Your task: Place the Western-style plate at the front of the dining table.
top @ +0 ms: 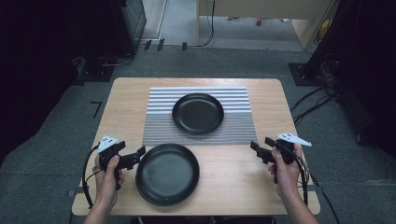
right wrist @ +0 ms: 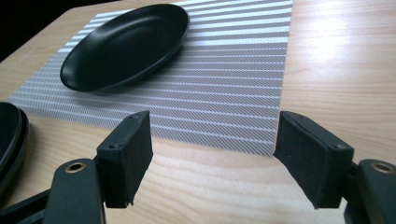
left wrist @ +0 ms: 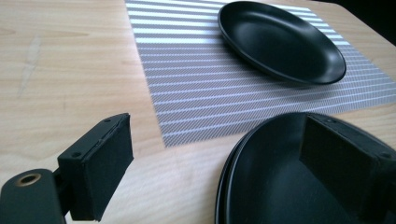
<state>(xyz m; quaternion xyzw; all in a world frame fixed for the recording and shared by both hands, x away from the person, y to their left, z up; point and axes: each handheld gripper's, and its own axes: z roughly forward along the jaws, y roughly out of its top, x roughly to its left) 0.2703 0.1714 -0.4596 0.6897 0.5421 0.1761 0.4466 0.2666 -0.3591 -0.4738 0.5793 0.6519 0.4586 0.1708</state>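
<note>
On a wooden table (top: 233,168), one black plate (top: 198,113) sits on a striped mat (top: 159,128), and a stack of black plates (top: 167,174) lies on bare wood at the near edge. The left gripper (top: 132,159) is spread wide, one jaw over the stack's left rim and the other outside it. The right gripper (top: 261,148) hangs parted and empty over the wood near the mat's right corner.

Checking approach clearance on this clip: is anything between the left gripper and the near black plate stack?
Nothing visible. The left gripper is open at the left rim of the near plate stack. In the left gripper view one finger is over the plates and the other over bare table.
</note>
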